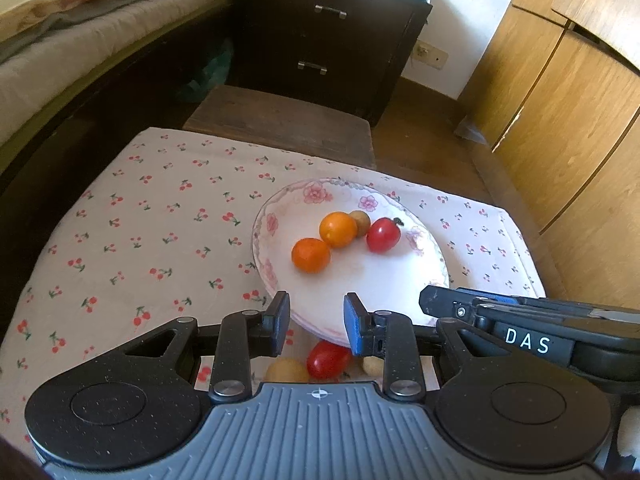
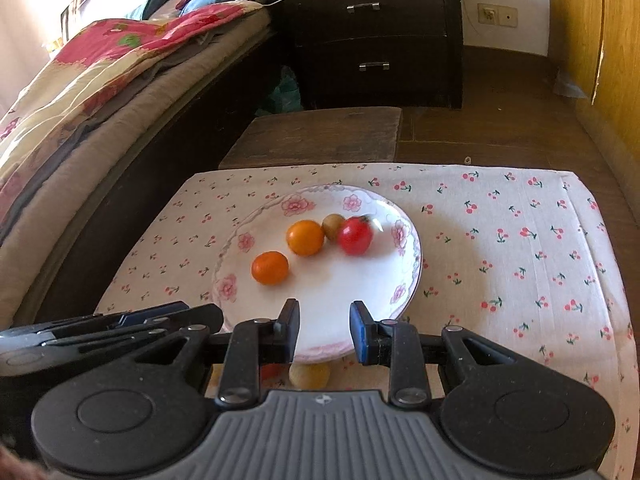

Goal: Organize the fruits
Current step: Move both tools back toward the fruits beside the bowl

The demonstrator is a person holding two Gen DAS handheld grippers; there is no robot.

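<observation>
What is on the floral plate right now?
On the plate: two oranges, a red tomato, a small brownish fruit partly covered by its neighbours.

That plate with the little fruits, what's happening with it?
A person holds a gripper in each hand and is sorting small fruits onto the plate. Four are on it already: two orange fruits, a red tomato and a small brown fruit. The left gripper and the right gripper are both open and empty, hovering at the plate's near edge. A few fruits still lie on the cloth by that edge, including another red one and a yellowish one.
</observation>
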